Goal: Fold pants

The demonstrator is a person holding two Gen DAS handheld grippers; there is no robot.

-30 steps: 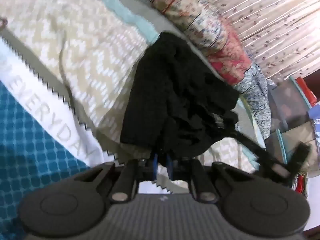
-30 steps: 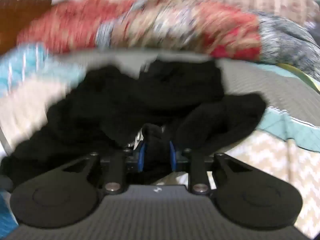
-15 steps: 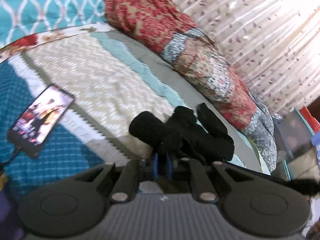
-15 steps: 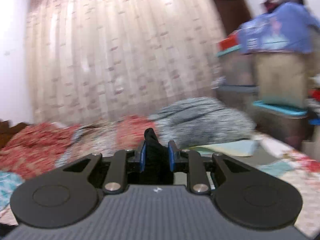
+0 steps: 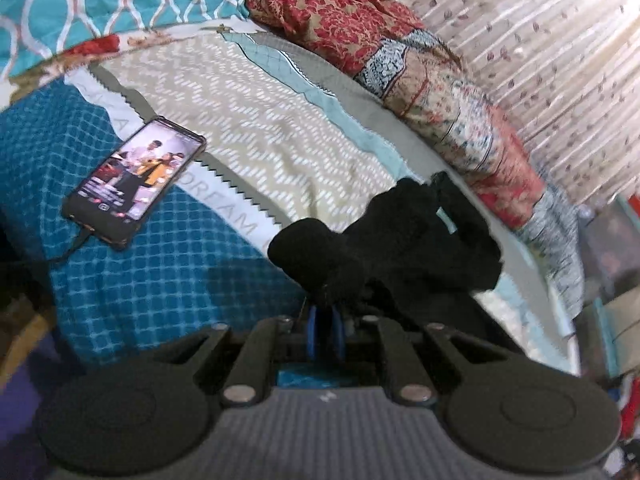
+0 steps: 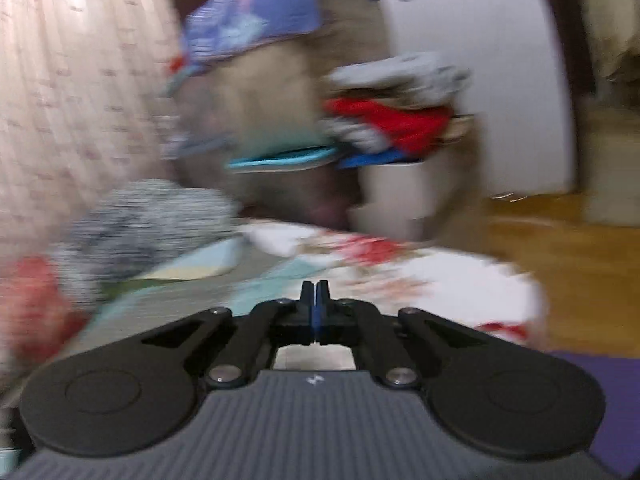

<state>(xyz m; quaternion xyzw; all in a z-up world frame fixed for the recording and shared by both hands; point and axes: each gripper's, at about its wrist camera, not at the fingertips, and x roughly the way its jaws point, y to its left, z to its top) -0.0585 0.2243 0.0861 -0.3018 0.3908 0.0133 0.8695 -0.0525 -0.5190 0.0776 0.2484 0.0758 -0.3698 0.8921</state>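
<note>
The black pants [image 5: 392, 248] hang bunched in front of my left gripper [image 5: 325, 312], which is shut on a fold of the cloth above the patterned bedspread [image 5: 256, 128]. The rest of the pants droops to the right, toward the bed's far side. In the right wrist view my right gripper [image 6: 315, 292] is shut with nothing between its blue pads. It points over the foot of the bed [image 6: 420, 268] toward the room, and no pants show in that blurred view.
A phone [image 5: 134, 182] with a lit screen lies on the blue checked part of the bedspread, cable attached. A red and patterned blanket [image 5: 432, 92] runs along the curtain. Stacked bins with clothes [image 6: 380, 120] stand past the bed, by a wooden floor [image 6: 560, 256].
The right gripper let go of the black cloth, shut empty and swung away toward the room. The left gripper lifted and drew the pants back, bringing the phone into view.
</note>
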